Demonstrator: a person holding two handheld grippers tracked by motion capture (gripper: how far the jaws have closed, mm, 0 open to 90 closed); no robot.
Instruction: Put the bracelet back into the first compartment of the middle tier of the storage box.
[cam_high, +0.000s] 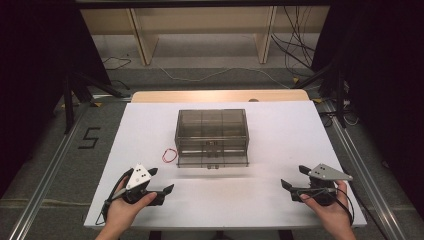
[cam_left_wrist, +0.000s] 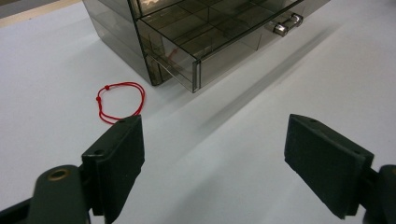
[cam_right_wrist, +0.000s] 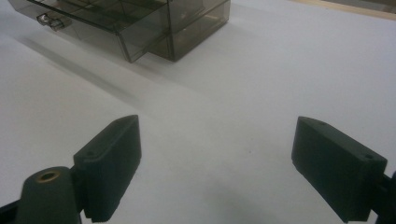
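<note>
A smoky transparent drawer box (cam_high: 212, 136) stands in the middle of the white table (cam_high: 280, 200), its lower drawer (cam_left_wrist: 205, 42) pulled partly out with a metal handle (cam_left_wrist: 287, 25). A red string bracelet (cam_high: 169, 155) lies on the table just left of the box, also seen as a red loop (cam_left_wrist: 120, 101) ahead of my left jaws. My left gripper (cam_high: 162, 181) rests at the near left, open and empty. My right gripper (cam_high: 294, 177) sits at the near right, open and empty, with the box corner (cam_right_wrist: 140, 28) ahead to its left.
The table's wooden far edge (cam_high: 220, 95) borders the floor, where cables (cam_high: 300, 45) and shelf legs (cam_high: 142, 40) stand. Metal rails (cam_high: 45, 175) run along both sides of the table. A "5" mark (cam_high: 89, 137) is taped on the floor at left.
</note>
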